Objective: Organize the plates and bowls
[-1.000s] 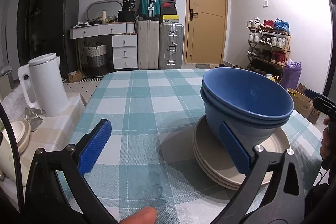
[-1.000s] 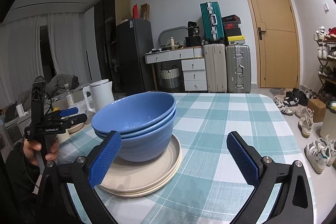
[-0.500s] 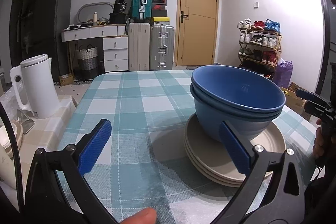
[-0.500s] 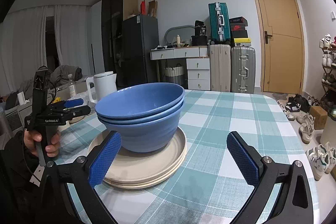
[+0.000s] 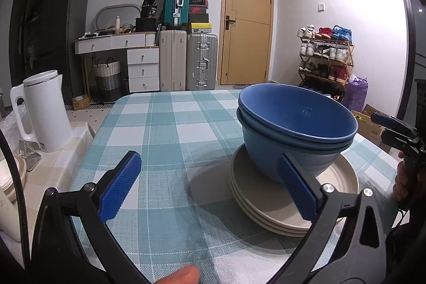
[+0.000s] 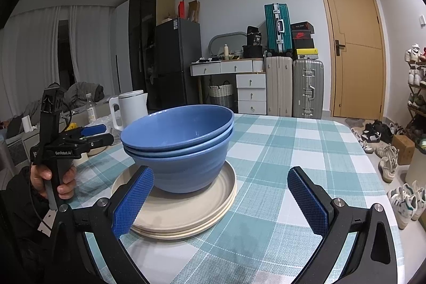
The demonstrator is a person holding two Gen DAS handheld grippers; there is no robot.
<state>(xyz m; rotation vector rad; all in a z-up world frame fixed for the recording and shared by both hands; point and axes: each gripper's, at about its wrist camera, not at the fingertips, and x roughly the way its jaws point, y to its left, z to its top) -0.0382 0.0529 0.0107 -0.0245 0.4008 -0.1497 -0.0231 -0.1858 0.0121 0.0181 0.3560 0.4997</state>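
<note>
Checked teal-and-white tablecloth is seen covering the table; a closed wooden door, stacked suitcases and a shoe rack are noted along the far wall. A white kettle is observed on the side surface at 9 o'clock in the left wrist view.

Two blue bowls, nested one inside the other, are recorded standing upright on a stack of beige plates. The stack is located at 4 o'clock in the left wrist view and at 7 o'clock, near centre, in the right wrist view ( bowls, plates).

Left gripper: jaws are spread wide, nothing is held between them. Its right pad is seen in front of the bowls and plates; contact cannot be judged. A fingertip is visible at the bottom edge.

Right gripper: jaws are likewise spread wide and empty. Its left pad is seen over the near rim of the plates; contact cannot be confirmed. The left gripper is also seen here at 9 o'clock, gripped by a hand, beside the plate stack.
</note>
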